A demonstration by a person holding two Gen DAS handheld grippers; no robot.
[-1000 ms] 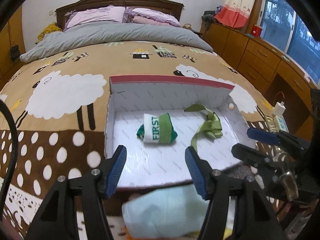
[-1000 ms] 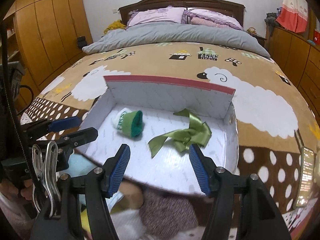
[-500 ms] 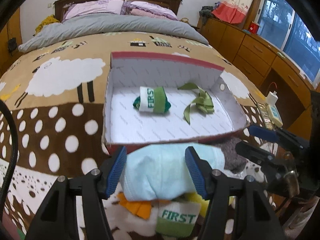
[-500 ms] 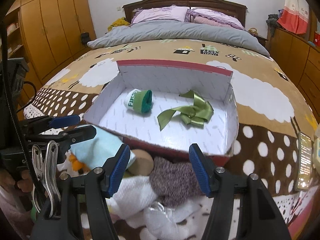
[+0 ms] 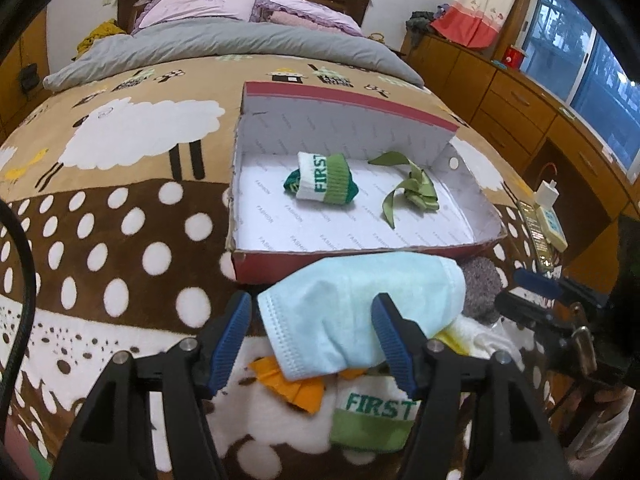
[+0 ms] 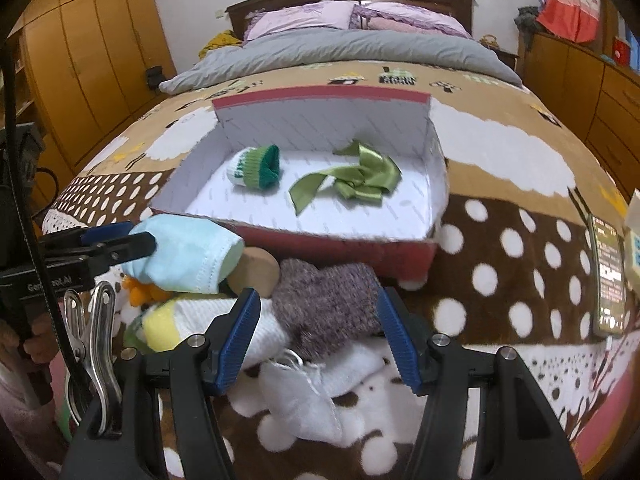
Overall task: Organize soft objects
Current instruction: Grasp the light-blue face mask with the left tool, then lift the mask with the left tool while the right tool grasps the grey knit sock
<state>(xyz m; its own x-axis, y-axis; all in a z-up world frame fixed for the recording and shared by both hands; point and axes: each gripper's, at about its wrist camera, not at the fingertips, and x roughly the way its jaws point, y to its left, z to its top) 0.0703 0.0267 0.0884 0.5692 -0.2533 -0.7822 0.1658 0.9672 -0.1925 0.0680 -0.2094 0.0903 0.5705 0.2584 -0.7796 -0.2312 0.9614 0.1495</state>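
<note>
A red shoebox (image 5: 404,254) (image 6: 340,242) with a white inside lies on the sheep-patterned blanket. It holds a rolled green-and-white sock (image 5: 326,180) (image 6: 256,168) and a green ribbon (image 5: 416,190) (image 6: 360,178). In front of the box is a pile of soft things. My left gripper (image 5: 314,332) straddles a light blue sock (image 5: 360,304) (image 6: 184,260); its jaws are opening and do not pinch it. My right gripper (image 6: 318,332) stands open around a purple-grey knit sock (image 6: 328,304). Below lie a green "FIRST" sock (image 5: 372,420), white socks (image 6: 304,396) and an orange piece (image 5: 296,384).
A phone (image 6: 608,276) and a power strip (image 5: 552,228) lie on the bed's right side. Wooden drawers (image 5: 520,92) line the right wall, a wardrobe (image 6: 80,52) the left. A grey duvet (image 5: 224,46) and pillows cover the far end.
Both grippers have drawn back from above the box toward the near end of the bed and sunk to the pile. The blue and knit socks now sit between their fingers.
</note>
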